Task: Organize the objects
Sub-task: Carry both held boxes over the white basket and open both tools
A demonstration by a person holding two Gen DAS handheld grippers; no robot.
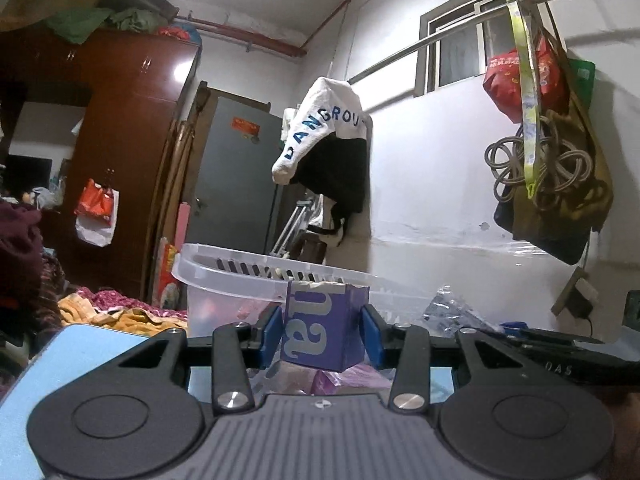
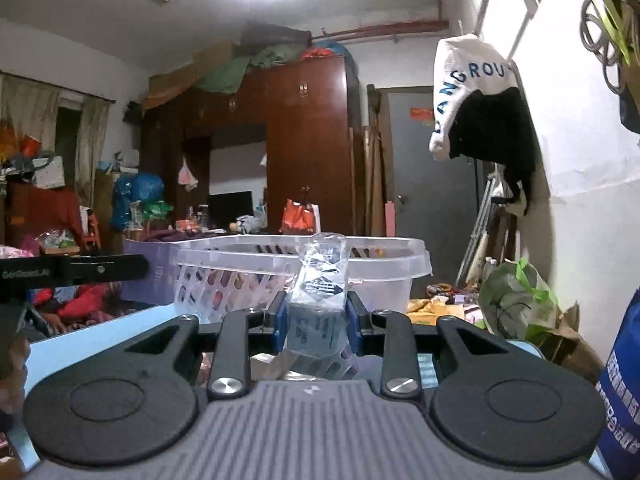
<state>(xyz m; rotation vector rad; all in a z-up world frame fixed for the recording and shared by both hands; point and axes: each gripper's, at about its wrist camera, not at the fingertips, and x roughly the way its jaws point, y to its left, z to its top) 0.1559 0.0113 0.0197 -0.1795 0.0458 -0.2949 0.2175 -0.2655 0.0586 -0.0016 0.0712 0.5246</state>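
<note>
Left wrist: we see left gripper (image 1: 322,332) clamped on purple box (image 1: 320,330), basket (image 1: 240,276) at 11 o'clock; right gripper (image 2: 316,320) pinches clear packet (image 2: 320,292).

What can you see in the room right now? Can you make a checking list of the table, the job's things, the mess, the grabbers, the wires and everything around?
Surface: light blue tabletop, mostly hidden by things.
Job's things: purple box between the left gripper's pads; clear plastic packet between the right gripper's pads; clear plastic basket just beyond both.
Clutter: crumpled clear wrapper and pinkish bags on the table; blue package at the right edge.
Grippers: left gripper shut on the purple box; right gripper shut on the packet.
Cables: coiled grey cord hanging on the wall.
Surroundings: brown wardrobe, grey door, white and black clothes hanging, window.
</note>
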